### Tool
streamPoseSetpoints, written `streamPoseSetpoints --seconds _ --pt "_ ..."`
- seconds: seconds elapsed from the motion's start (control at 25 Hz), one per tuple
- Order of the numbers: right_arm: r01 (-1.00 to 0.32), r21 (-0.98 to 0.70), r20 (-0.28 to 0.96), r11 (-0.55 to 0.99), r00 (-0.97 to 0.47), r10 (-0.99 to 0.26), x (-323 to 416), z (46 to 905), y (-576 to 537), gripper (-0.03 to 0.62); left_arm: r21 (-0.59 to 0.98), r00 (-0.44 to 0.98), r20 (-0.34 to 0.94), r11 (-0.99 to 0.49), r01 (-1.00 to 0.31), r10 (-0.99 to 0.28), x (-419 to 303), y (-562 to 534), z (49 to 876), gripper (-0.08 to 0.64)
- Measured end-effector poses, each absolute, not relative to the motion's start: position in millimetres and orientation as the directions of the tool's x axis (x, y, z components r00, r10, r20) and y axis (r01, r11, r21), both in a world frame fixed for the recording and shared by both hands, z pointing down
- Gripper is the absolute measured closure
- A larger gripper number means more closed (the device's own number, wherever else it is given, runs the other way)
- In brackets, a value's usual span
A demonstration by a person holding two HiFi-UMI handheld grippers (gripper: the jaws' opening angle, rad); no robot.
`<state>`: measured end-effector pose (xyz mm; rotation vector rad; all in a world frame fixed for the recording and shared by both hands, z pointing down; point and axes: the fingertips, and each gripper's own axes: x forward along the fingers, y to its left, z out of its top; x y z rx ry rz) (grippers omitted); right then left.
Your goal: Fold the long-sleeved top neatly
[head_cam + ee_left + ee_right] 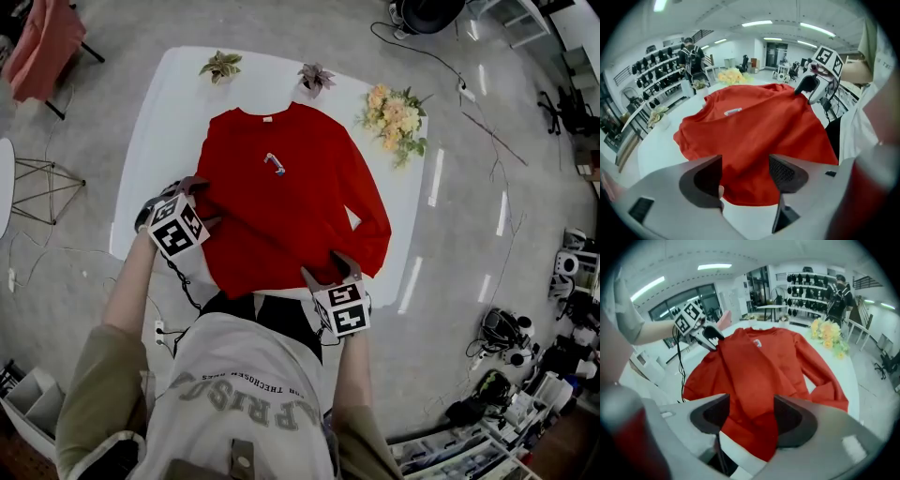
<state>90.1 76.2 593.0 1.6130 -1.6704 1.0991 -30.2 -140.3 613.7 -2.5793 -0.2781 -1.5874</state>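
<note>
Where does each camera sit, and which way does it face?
Head view: on the head, facing steeply down at the top on the table; forearms, left gripper, right gripper show.
Left gripper view: on that gripper, facing across the top; its open jaws show.
Right gripper view: likewise on its gripper; open jaws show.
Shared: each gripper view shows the other gripper.

Both angled steeply downward with jaws apart: left gripper (199,201) at nine o'clock, right gripper (330,268) at five o'clock.
</note>
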Motion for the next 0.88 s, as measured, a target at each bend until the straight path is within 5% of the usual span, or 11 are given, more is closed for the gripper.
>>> streamPoseSetpoints --seconds 0.12,0.32,0.6,0.76,0.88 --pt "-0.969 -0.209 0.789 -0.132 -0.088 -0.608 120.9 560.7 94.8 0.31 0.017 0.562 0.822 -0.991 0.133 0.089 -13.1 -118.6 576.1 0.265" --pt "-0.961 -0.155 0.832 -0.228 -0.003 -0.555 207.8 570.8 159.6 0.31 0.058 0.667 0.731 -0.987 0.149 0.143 48.9 -10.0 540.8 0.265" --pt "-0.981 -0.191 0.888 -0.04 -0.155 -0.433 247.5 630.0 180.9 0.321 0.079 0.614 0.773 -0.985 0.154 0.158 123.8 111.2 560.1 0.265" --pt "-0.966 -0.242 0.853 0.091 -0.257 -0.455 246.0 621.3 180.7 0.538 0.036 0.58 0.806 -0.988 0.151 0.118 152.0 146.0 567.3 0.265" --pt "-0.954 -0.279 0.801 0.11 -0.295 -0.521 264.5 589.2 180.2 0.549 -0.023 0.577 0.812 -0.984 0.175 0.083 178.7 167.3 566.7 0.265"
